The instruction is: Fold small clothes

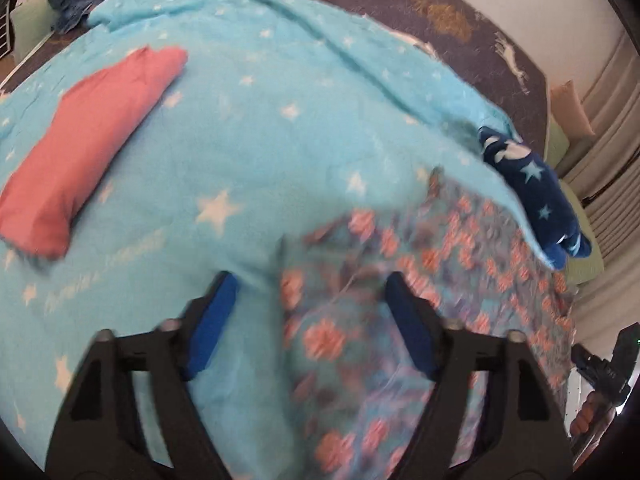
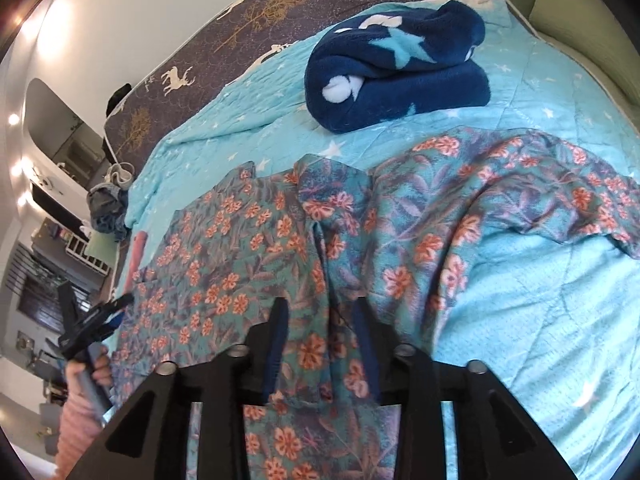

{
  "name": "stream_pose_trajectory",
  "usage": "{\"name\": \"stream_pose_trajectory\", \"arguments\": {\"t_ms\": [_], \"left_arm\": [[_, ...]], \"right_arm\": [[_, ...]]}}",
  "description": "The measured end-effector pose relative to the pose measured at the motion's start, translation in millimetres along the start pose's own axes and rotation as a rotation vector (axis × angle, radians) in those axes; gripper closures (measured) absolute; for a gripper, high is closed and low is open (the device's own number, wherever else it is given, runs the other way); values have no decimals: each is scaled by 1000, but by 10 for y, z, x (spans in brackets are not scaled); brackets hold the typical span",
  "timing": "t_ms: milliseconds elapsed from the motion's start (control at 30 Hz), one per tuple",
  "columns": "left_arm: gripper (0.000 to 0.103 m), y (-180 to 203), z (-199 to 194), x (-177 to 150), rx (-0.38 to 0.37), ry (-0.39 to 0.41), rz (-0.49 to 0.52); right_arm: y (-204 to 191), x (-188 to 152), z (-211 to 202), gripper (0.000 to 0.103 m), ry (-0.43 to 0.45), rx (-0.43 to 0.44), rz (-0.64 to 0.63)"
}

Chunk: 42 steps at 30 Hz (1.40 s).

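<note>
Left wrist view, blurred in the foreground: the left gripper (image 1: 308, 320) hangs over a bed, its blue-padded jaws parted with nothing pressed between them; the left pad lies over the light blue star-patterned quilt (image 1: 260, 128), the right pad over the floral garment (image 1: 460, 264) spread at lower right. A folded pink garment (image 1: 84, 152) rests on the quilt at left, well apart from the floral one. A folded dark blue star blanket (image 1: 536, 192) lies beyond the floral garment, and the right gripper (image 1: 604, 368), held in a hand (image 1: 588, 416), shows at the right edge.
</note>
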<state>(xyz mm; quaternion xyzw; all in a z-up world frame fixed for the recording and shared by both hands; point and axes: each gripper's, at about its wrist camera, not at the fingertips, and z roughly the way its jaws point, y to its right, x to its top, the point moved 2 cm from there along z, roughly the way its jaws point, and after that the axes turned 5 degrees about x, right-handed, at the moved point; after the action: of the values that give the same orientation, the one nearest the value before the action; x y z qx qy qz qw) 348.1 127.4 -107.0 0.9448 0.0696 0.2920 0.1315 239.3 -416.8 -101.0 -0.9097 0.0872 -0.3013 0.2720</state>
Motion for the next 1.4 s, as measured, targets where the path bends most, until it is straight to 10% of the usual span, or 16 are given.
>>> {"name": "stream_pose_trajectory", "arguments": {"t_ms": [67,233,367,567,733,833,867,900,1100,1333,1400], "left_arm": [[96,82,-5,70,-22,-25,2],[97,226,-523,208,-42,173,56],[97,188,-779,262,173,337,143],[96,-64,-517,95,156,177,93],[34,71,-420,-81,129,121,156],[46,144,-230,-169,143,51,189],[94,144,-173,-177,149,31,187],[98,139,-106,-182,153,-2,181],[103,158,-461,-49,371,203,229],[97,403,-877,-136,288,237,254],[73,653,-987,-223,226,247,293]], "right_arm": [[-46,22,59,61,-7,-3,-16],[-188,34,105,100,26,-39,-66],[-130,27,8,100,64,-72,-19],[48,-75,39,97,28,-102,14],[164,-97,-203,92,55,-107,40],[363,-109,-399,83,85,-85,112],[466,-117,-477,83,100,-85,147],[604,-127,-574,82,118,-92,190],[1543,-210,-1141,77,242,-135,451],[2658,-336,-1471,70,387,-96,811],[2770,-313,-1415,62,380,-77,844]]}}
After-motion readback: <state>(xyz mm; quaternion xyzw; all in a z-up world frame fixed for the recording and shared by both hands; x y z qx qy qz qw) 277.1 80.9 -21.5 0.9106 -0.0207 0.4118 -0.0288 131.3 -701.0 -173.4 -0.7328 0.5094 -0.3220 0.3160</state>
